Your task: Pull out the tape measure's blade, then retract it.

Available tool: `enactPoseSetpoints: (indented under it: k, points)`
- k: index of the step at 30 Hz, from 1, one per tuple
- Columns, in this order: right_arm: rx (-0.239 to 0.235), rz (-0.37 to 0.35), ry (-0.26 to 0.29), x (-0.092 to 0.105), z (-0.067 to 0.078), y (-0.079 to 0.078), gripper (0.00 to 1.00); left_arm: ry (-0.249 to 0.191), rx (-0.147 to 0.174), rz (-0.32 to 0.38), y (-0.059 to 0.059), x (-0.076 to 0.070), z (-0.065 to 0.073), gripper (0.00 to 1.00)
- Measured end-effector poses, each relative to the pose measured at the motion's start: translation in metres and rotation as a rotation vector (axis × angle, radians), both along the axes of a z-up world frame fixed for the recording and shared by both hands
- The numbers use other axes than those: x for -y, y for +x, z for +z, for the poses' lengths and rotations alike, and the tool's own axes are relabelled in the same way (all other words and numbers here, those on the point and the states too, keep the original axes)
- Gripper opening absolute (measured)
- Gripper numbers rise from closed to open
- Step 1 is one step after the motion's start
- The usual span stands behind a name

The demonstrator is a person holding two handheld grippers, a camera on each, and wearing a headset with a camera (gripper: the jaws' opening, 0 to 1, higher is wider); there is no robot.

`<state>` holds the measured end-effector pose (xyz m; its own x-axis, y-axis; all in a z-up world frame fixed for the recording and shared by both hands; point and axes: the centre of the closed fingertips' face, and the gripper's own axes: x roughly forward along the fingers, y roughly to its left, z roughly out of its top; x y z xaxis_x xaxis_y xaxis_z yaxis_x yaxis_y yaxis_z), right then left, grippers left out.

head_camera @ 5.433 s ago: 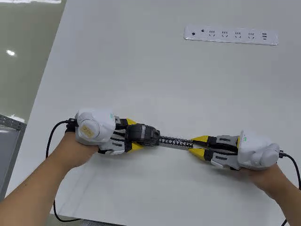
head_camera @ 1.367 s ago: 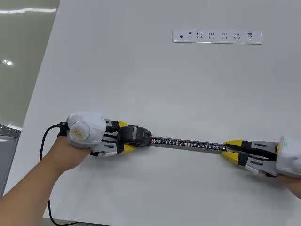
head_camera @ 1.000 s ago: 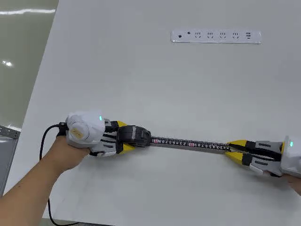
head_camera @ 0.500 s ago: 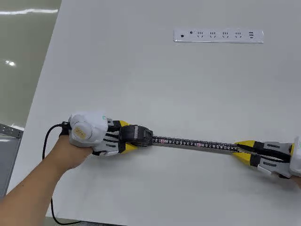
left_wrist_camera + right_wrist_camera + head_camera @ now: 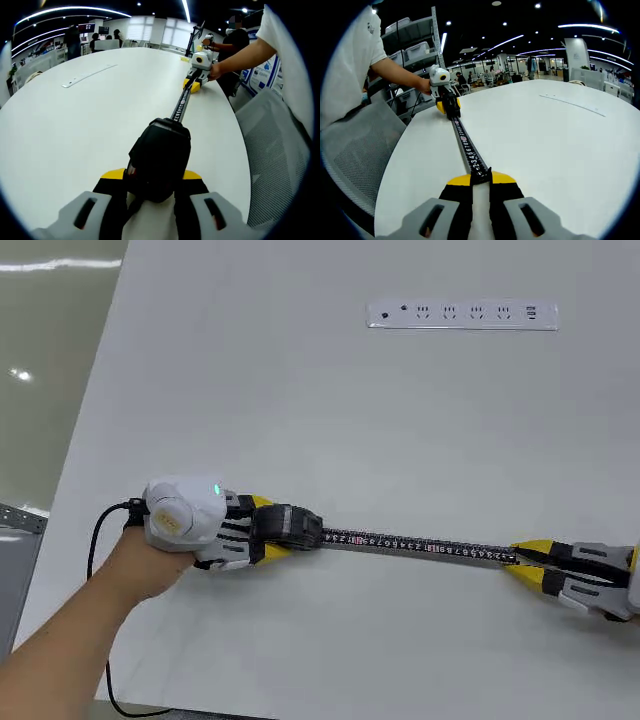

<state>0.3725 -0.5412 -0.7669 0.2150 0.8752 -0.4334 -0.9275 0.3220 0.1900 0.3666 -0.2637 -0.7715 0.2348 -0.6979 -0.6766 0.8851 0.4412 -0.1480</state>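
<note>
A black tape measure case (image 5: 290, 527) rests on the white table (image 5: 330, 420), with my left gripper (image 5: 268, 528) shut on it; the case (image 5: 161, 156) sits large between the yellow-tipped jaws in the left gripper view. Its numbered blade (image 5: 420, 545) runs out straight to the right, just above the table. My right gripper (image 5: 522, 560) is shut on the blade's end (image 5: 481, 175) near the right edge of the head view. From the right gripper view the blade (image 5: 465, 145) leads back to the case (image 5: 451, 106) and the left gripper (image 5: 444, 100).
A white power strip (image 5: 462, 316) lies flat at the table's far side. The table's left edge (image 5: 75, 440) drops to a green floor. A cable (image 5: 105, 530) trails from the left gripper. A mesh chair (image 5: 355, 150) stands beside the table.
My right gripper has drawn further right with the blade's end, so more blade is out than a second ago. The left gripper and the case have stayed put.
</note>
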Motion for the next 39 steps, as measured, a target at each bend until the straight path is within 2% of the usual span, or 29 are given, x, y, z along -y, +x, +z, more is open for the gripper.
enactPoseSetpoints:
  k: [21, 26, 34, 39]
  points:
    - [-0.018, -0.008, 0.016, -0.0027, -0.0004, -0.0027, 0.12, 0.004, -0.004, -0.001, -0.0009, 0.0014, 0.0018, 0.34]
    - [-0.006, -0.005, 0.003, -0.0026, -0.0014, -0.0019, 0.12, 0.005, -0.007, -0.003, -0.0010, 0.0012, 0.0013, 0.34]
    - [-0.035, -0.019, 0.011, -0.0034, -0.0007, -0.0020, 0.13, 0.015, 0.010, -0.009, -0.0001, 0.0003, -0.0002, 0.35]
    - [-0.045, -0.025, 0.008, -0.0042, -0.0001, -0.0010, 0.13, 0.023, 0.005, -0.001, 0.0000, 0.0002, -0.0010, 0.36]
